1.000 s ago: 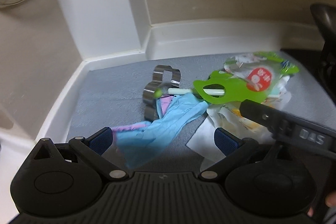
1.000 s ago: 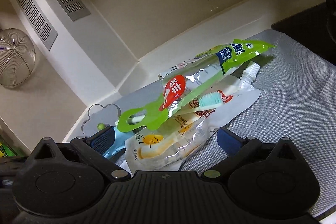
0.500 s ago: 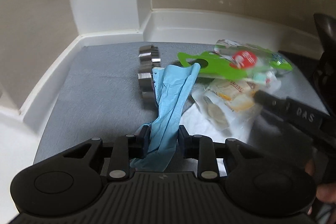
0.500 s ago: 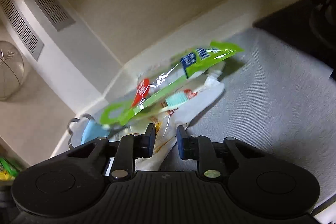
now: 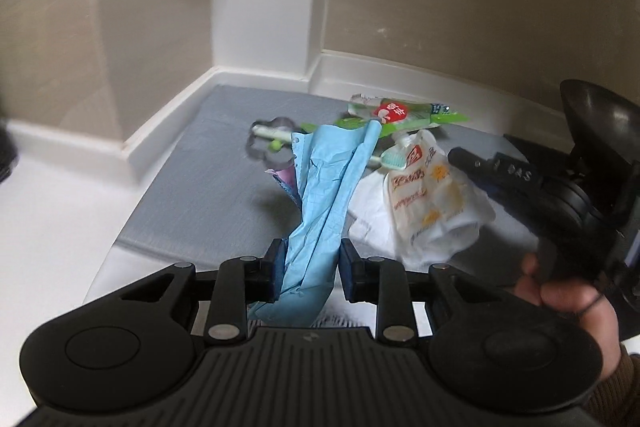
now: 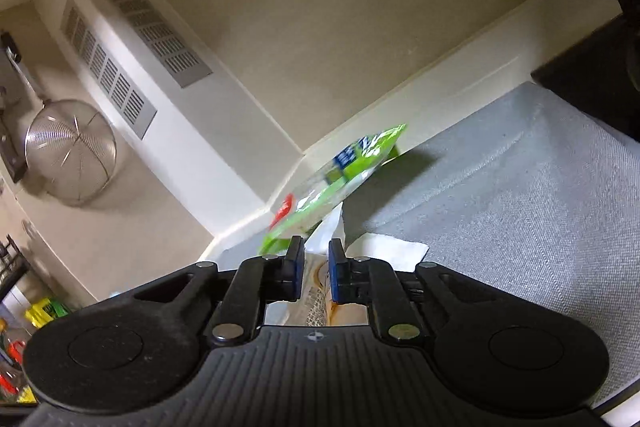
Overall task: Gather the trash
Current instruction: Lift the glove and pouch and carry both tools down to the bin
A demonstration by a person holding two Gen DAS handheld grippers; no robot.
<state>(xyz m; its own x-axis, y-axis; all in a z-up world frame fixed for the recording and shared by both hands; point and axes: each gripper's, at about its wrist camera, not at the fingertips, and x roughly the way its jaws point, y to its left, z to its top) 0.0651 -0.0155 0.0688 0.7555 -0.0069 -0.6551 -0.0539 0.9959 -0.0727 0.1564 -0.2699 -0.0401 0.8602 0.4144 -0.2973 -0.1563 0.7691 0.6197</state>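
My left gripper (image 5: 308, 255) is shut on a crumpled light-blue glove (image 5: 332, 179), which stretches up and away from the jaws over the grey mat (image 5: 208, 163). My right gripper (image 6: 316, 255) has its jaws closing on a white printed pouch (image 6: 316, 291). In the left wrist view that pouch (image 5: 428, 195) hangs crumpled from the right gripper (image 5: 464, 159). A green toothbrush package (image 5: 400, 115) lies behind the glove and juts up beyond the right jaws (image 6: 344, 175). A loose toothbrush (image 5: 394, 158) lies under it.
A flower-shaped metal cutter (image 5: 268, 143) and a purple wrapper (image 5: 286, 183) lie left of the glove. White tissue (image 6: 392, 247) rests on the mat (image 6: 520, 187). A wire strainer (image 6: 70, 167) hangs on the wall. A person's hand (image 5: 560, 291) holds the right gripper.
Both grippers went from wide open to shut, the left on the blue glove, the right on the pouch. The left one pulled back and lifted the glove; the pouch rose with the right.
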